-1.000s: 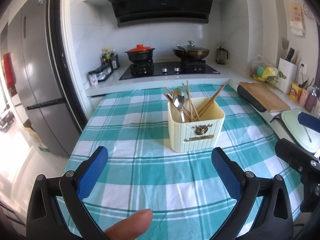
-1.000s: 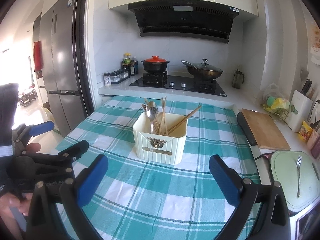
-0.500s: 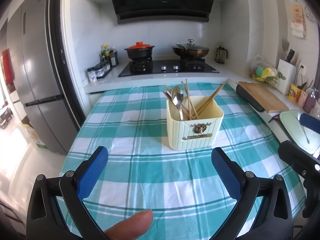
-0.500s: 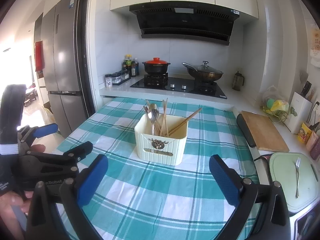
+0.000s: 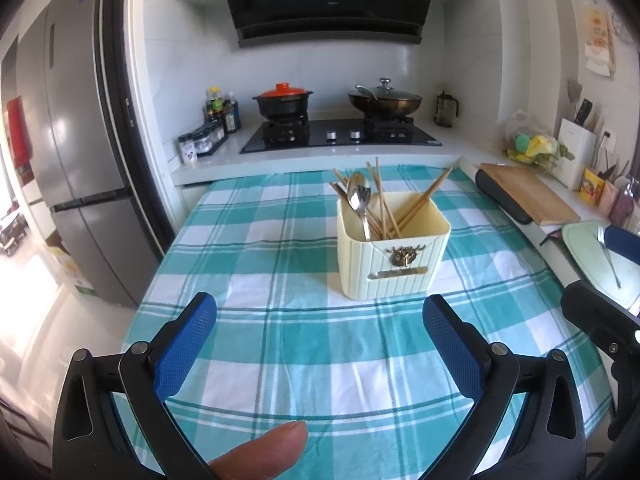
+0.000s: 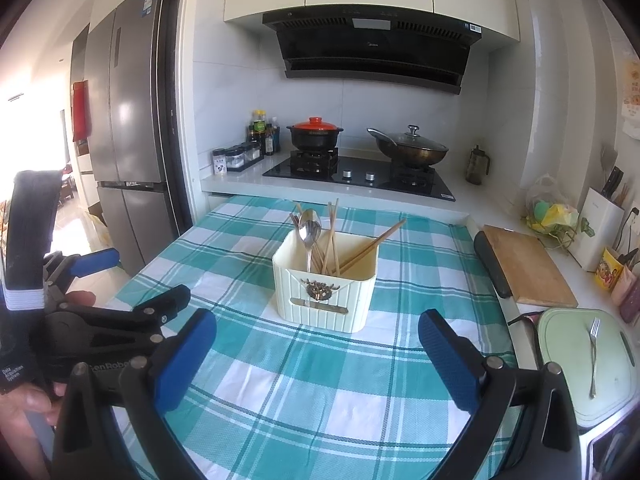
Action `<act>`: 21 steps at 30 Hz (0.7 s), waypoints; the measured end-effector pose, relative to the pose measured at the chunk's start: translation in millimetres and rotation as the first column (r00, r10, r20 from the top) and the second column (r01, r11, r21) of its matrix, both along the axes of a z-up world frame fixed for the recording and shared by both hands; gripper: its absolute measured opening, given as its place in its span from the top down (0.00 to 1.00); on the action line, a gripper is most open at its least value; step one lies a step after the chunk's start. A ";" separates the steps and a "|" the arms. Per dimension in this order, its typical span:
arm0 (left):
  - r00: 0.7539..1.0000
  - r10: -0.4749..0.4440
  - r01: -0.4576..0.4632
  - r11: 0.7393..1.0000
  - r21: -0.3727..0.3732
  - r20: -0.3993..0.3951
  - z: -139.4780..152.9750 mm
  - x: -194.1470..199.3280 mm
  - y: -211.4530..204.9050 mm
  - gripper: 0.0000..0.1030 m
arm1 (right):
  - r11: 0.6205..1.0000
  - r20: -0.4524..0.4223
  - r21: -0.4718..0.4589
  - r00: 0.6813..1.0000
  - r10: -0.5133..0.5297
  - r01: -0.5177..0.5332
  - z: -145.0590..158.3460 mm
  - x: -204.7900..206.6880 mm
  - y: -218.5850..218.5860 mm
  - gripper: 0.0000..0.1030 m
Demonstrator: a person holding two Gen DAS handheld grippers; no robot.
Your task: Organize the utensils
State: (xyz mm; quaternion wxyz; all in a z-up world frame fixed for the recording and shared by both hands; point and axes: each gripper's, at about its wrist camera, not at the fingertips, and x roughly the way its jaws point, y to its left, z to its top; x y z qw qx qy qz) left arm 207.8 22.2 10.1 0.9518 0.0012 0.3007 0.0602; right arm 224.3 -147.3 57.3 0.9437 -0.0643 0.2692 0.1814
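A cream ribbed utensil holder (image 5: 392, 254) (image 6: 326, 292) stands on the teal checked tablecloth (image 5: 280, 264) (image 6: 312, 372), holding a metal spoon (image 5: 358, 200) (image 6: 309, 232) and several wooden chopsticks (image 5: 420, 204) (image 6: 370, 246). A metal fork (image 6: 593, 356) (image 5: 608, 254) lies on a pale green board (image 6: 568, 384) at the right. My left gripper (image 5: 320, 338) is open and empty, short of the holder. My right gripper (image 6: 318, 350) is open and empty too, also short of the holder. The left gripper (image 6: 96, 276) shows at the right wrist view's left edge, in a person's hand.
A wooden cutting board (image 6: 528, 270) and a knife block (image 6: 602, 236) sit on the right counter. Behind the table is a stove with a red-lidded pot (image 6: 316, 136) and a wok (image 6: 412, 150). A grey fridge (image 6: 124, 136) stands at the left.
Both grippers have drawn back and risen a little, so the holder looks slightly farther off. Both stay open and empty.
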 end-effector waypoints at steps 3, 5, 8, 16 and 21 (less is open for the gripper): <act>1.000 0.009 -0.009 1.000 0.012 -0.002 0.3 -0.5 -0.3 0.00 | 1.000 -0.001 -0.004 1.000 0.000 0.000 0.0 0.1 0.5 0.00; 1.000 0.008 -0.008 1.000 0.009 -0.002 0.9 -0.6 -0.3 0.00 | 1.000 -0.004 -0.005 1.000 -0.001 0.001 -0.3 0.4 0.9 0.00; 1.000 0.008 -0.008 1.000 0.005 0.001 2.8 -1.9 0.5 0.00 | 1.000 -0.008 -0.006 1.000 -0.002 0.002 0.2 0.7 0.4 0.00; 1.000 0.004 -0.004 1.000 -0.004 0.015 8.4 -6.2 1.4 0.00 | 1.000 -0.002 -0.008 1.000 -0.004 0.004 2.1 0.1 -0.5 0.00; 1.000 0.003 -0.003 1.000 -0.006 0.015 9.4 -6.2 1.2 0.00 | 1.000 -0.001 -0.010 1.000 -0.005 0.005 2.5 -0.7 -1.0 0.00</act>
